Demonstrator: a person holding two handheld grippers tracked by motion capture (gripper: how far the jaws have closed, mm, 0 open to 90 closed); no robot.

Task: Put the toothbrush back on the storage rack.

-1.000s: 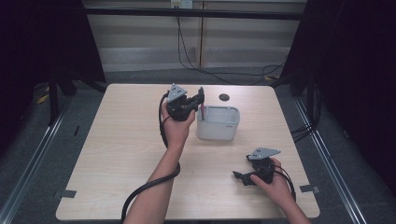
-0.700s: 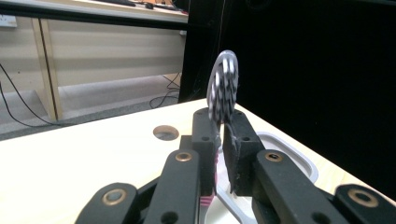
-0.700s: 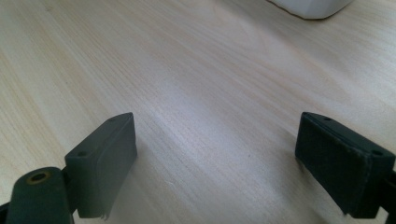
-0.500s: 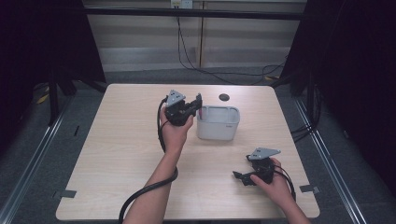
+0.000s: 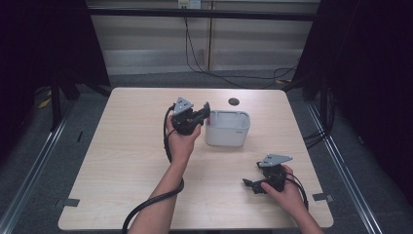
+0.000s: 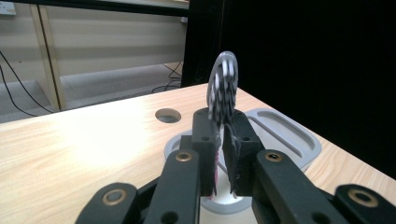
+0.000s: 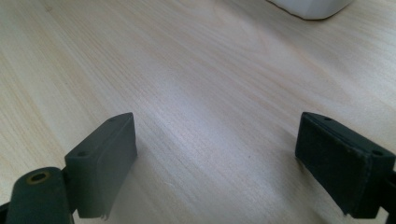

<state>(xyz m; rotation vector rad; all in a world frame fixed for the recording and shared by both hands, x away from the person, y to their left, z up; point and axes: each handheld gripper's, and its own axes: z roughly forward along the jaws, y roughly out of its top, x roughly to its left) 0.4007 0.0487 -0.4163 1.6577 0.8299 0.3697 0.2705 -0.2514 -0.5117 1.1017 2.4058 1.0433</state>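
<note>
A light wooden table is standing on a grey floor, with a round dark hole sitting near its far edge. A white rectangular tub is resting directly on the tabletop just this side of that hole, a little right of the middle. The right gripper is lying low on the wood near the front right corner, well apart from the tub, and small dark tape marks are showing on the floor beside the table's front corners.
</note>
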